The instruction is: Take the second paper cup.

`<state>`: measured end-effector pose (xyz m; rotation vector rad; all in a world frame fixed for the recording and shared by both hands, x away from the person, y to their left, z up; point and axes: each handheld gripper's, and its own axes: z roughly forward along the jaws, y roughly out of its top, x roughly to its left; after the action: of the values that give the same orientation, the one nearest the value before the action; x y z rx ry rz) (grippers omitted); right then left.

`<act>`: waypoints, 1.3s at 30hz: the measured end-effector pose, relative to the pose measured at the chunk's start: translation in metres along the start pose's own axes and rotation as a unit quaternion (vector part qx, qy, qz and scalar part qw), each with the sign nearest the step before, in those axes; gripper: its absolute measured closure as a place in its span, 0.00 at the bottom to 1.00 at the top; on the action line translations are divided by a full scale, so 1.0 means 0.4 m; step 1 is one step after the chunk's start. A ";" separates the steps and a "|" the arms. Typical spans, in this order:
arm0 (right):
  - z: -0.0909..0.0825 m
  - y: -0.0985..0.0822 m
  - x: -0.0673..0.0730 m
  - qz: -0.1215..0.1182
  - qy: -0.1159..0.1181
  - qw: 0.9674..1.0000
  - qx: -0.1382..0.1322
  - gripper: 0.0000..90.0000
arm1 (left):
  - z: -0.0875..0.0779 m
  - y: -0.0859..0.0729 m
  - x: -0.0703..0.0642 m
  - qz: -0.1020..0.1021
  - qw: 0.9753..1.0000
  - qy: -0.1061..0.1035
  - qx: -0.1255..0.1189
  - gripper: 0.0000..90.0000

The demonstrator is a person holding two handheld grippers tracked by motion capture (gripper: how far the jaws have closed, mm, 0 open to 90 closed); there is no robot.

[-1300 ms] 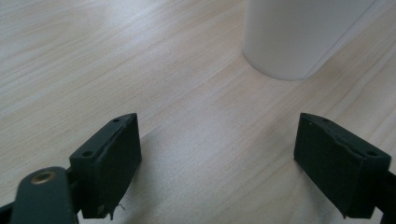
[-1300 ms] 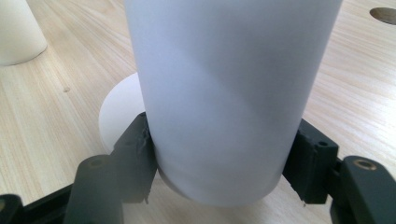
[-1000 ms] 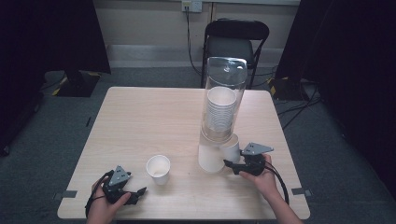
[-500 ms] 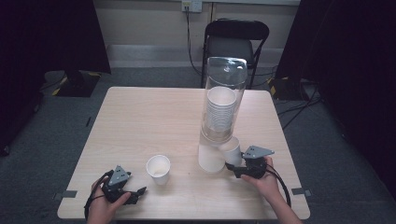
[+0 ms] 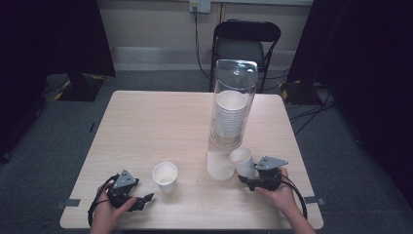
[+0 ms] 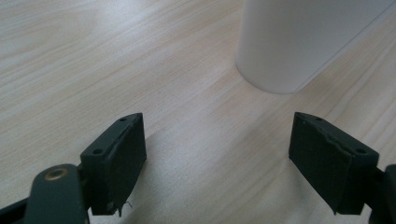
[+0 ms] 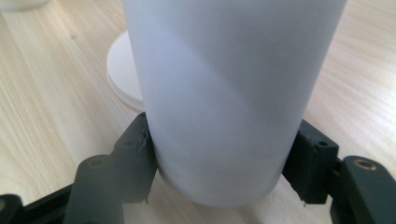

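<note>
A white paper cup [image 5: 165,176] [image 6: 299,42] stands upright, mouth up, on the wooden table [image 5: 146,126] near its front. My left gripper [image 5: 144,200] [image 6: 217,158] rests low to the left of that cup, open. Its jaws have just been closing a little, with only bare tabletop between them. My right gripper [image 5: 247,176] [image 7: 219,163] is shut on a second white cup [image 5: 242,162] [image 7: 229,84], its pads pressed on both sides near the cup's bottom. This cup sits tilted beside the white base [image 5: 220,165] of a tall clear cup dispenser [image 5: 234,87].
A stack of white cups [image 5: 230,117] fills the lower part of the dispenser tube. A black folding chair [image 5: 246,44] stands behind the table's far edge. Cables run across the grey floor at the right.
My right gripper has drawn the held cup slightly toward the table's front edge. The left hand and the standing cup have stayed put.
</note>
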<state>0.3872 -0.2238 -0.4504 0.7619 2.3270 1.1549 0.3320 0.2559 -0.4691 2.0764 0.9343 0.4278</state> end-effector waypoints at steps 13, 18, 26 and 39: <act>-0.012 -0.003 -0.005 0.004 0.016 0.999 -0.031 0.39 | -0.058 0.044 -0.004 -0.005 0.999 -0.029 -0.025 0.22; -0.010 -0.002 0.006 -0.003 0.027 0.999 -0.035 0.39 | -0.085 0.076 -0.017 -0.001 0.998 -0.055 -0.032 0.22; -0.007 0.001 0.028 -0.030 0.048 0.998 -0.040 0.39 | -0.138 0.137 -0.051 0.003 0.995 -0.086 -0.059 0.22; -0.006 0.002 0.039 -0.044 0.067 0.996 -0.046 0.39 | -0.149 0.236 -0.166 0.029 0.987 -0.150 -0.058 0.20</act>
<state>0.3740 -0.2147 -0.4504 0.5582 2.3703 1.3007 0.2978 0.1999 -0.3569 1.9956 0.6558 0.1878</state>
